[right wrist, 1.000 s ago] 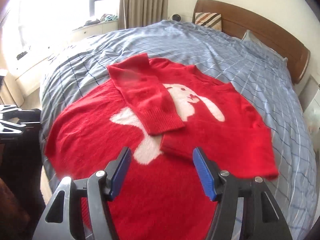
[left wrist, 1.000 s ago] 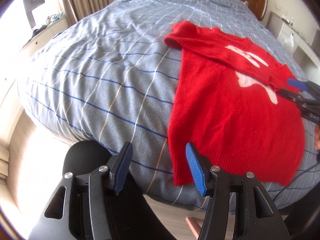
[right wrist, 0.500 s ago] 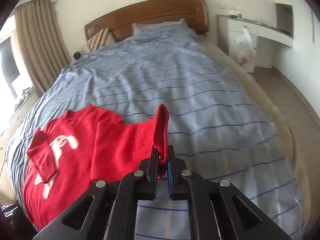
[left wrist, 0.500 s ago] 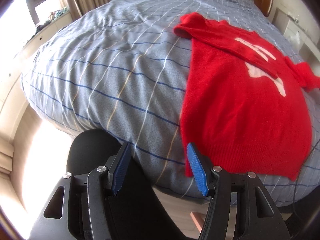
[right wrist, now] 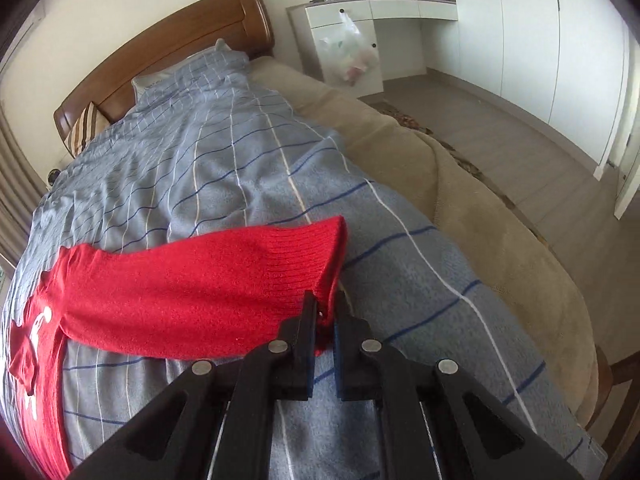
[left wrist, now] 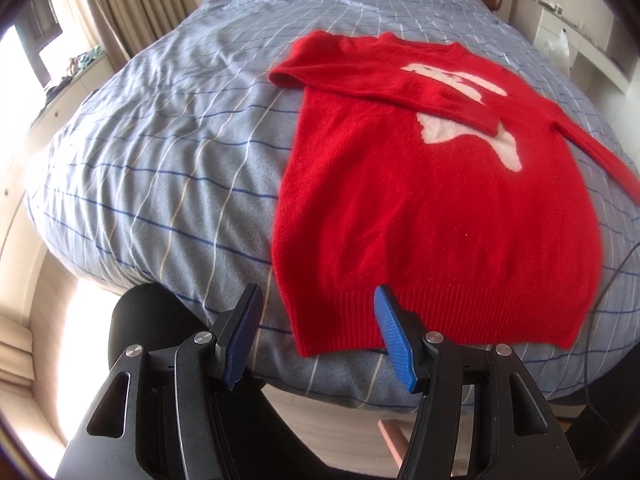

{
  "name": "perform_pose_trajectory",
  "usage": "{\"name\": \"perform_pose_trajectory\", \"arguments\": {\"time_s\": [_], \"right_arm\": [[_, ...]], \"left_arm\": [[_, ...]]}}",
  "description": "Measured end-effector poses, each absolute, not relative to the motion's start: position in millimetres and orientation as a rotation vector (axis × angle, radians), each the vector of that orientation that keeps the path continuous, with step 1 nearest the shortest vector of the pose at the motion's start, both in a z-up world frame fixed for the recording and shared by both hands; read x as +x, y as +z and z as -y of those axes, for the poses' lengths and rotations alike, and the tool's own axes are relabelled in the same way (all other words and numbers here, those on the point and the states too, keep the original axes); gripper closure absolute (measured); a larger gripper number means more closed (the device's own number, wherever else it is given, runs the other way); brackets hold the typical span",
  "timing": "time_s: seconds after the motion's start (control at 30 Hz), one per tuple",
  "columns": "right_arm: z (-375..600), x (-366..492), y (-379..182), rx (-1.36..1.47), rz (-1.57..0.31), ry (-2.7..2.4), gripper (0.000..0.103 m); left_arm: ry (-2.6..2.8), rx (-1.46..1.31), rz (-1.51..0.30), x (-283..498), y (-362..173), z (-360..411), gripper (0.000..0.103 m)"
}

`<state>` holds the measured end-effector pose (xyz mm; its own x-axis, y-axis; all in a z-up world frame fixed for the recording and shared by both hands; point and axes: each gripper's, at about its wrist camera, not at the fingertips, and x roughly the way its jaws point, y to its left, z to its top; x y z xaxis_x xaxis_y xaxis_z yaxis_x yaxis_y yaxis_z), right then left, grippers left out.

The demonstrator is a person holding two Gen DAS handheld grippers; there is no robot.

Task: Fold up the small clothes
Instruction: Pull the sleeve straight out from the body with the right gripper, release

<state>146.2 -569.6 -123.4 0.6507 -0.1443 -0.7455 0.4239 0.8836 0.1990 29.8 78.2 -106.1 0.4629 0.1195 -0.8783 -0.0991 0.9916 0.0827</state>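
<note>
A small red sweater (left wrist: 436, 208) with a white animal figure lies face up on the blue checked bed cover (left wrist: 168, 152). One sleeve is folded across its chest. My left gripper (left wrist: 316, 336) hangs open just above the sweater's lower left hem corner, with nothing between the blue pads. In the right wrist view my right gripper (right wrist: 326, 308) is shut on the ribbed cuff of the other sleeve (right wrist: 208, 292), which is pulled out straight to the side, away from the sweater body (right wrist: 36, 360).
A wooden headboard (right wrist: 168, 52) and striped pillow (right wrist: 82, 130) stand at the bed's far end. A beige blanket (right wrist: 460, 200) runs along the bed's right side, with white cabinets (right wrist: 360, 36) and floor beyond. A black chair back (left wrist: 160, 320) sits under my left gripper.
My right gripper has closed on the sleeve cuff and drawn the sleeve out sideways from the sweater. My left gripper has shifted right, over the hem corner, still open.
</note>
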Motion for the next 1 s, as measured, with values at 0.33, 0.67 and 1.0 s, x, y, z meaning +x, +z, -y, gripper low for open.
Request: {"name": "perform_pose_trajectory", "arguments": {"time_s": [0.33, 0.67, 1.0], "right_arm": [[562, 149, -136, 0.295, -0.818, -0.388, 0.093], [555, 125, -125, 0.238, -0.761, -0.463, 0.054], [503, 43, -79, 0.214, -0.504, -0.557, 0.032]], "left_arm": [[0.156, 0.042, -1.089, 27, -107, -83, 0.043], [0.141, 0.099, -1.082, 28, -99, -60, 0.039], [0.122, 0.153, -1.039, 36, -87, -43, 0.029]]}}
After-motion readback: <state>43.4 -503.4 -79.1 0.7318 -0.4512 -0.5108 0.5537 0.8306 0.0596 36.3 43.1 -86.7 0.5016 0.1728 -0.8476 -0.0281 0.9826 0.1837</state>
